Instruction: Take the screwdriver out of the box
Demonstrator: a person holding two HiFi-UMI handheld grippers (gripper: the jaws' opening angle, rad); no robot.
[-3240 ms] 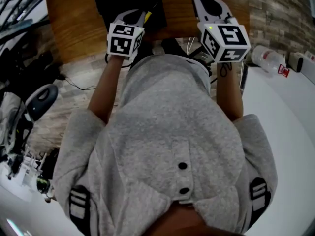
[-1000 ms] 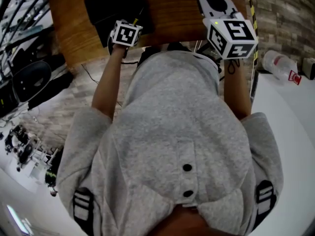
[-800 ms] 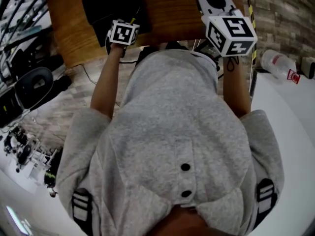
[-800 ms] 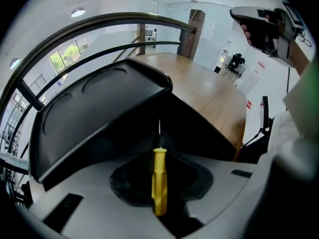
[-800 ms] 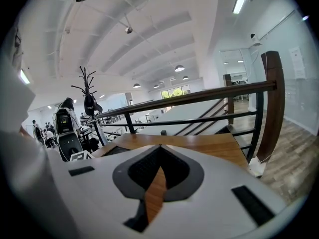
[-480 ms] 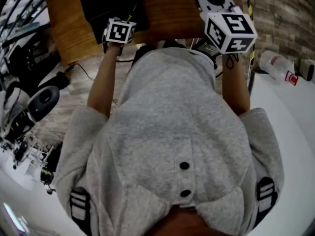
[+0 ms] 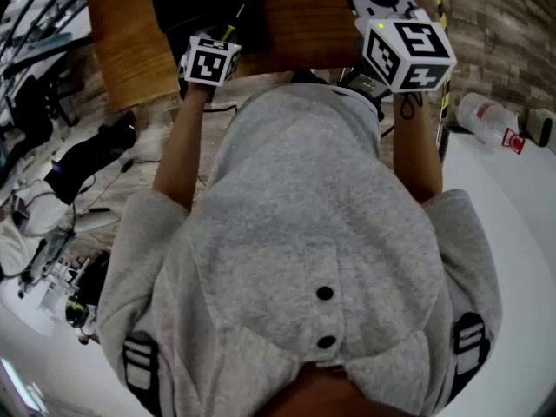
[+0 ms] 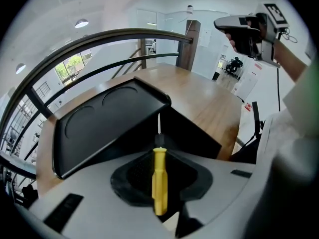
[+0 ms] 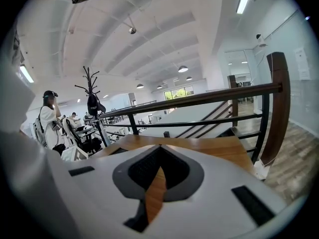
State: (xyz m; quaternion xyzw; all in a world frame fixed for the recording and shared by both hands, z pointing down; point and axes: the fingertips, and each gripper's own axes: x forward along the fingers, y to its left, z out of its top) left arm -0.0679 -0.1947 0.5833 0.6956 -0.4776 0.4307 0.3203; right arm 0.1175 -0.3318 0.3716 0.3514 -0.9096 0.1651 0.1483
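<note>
The screwdriver point(image 8: 159, 180) has a smooth yellow plastic handle, the box point(image 8: 104, 128) is matt black plastic, and the table point(image 8: 209, 103) is polished wood.

A wooden worktop point(image 7: 130, 46) stands beside a dark metal railing point(image 9: 199, 101); a clear plastic bottle point(image 7: 486, 114) lies off to its right.

Head view: box point(image 7: 191, 7) cut off by the top edge; the person's grey top point(image 7: 313, 233) hides the surface's point(image 7: 130, 50) near edge. Left gripper view: box interior hidden behind its lid point(image 8: 107, 123); screwdriver point(image 8: 159, 178) handle's near end blurred.
</note>
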